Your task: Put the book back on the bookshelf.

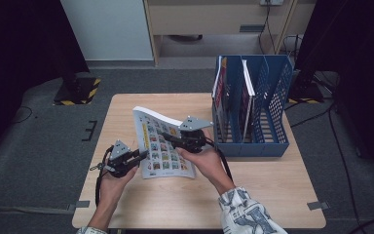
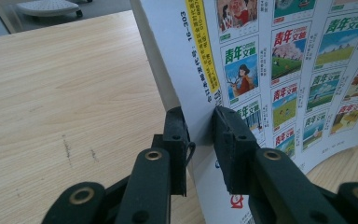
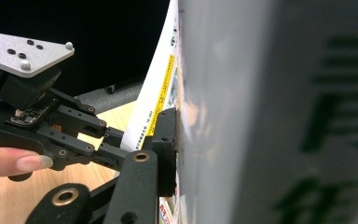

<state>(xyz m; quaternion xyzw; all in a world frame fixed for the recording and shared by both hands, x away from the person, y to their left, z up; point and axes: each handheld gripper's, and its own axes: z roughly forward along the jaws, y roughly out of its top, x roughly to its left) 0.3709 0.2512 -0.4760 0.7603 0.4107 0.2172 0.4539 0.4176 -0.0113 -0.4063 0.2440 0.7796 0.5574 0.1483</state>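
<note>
Left gripper (image 1: 139, 155), lower left of centre in high view: jaws clamped on magazine (image 1: 161, 145) spine edge. Right gripper (image 1: 171, 138) at centre: jaws pinching same magazine from other side. Magazine held tilted off table (image 1: 272, 195), upper corner raised. Step, by judgement: carrying magazine to blue file rack (image 1: 253, 109), upper right. Next: stand it upright, slide into free slot. Rack wall close right; open table in front and left.
</note>
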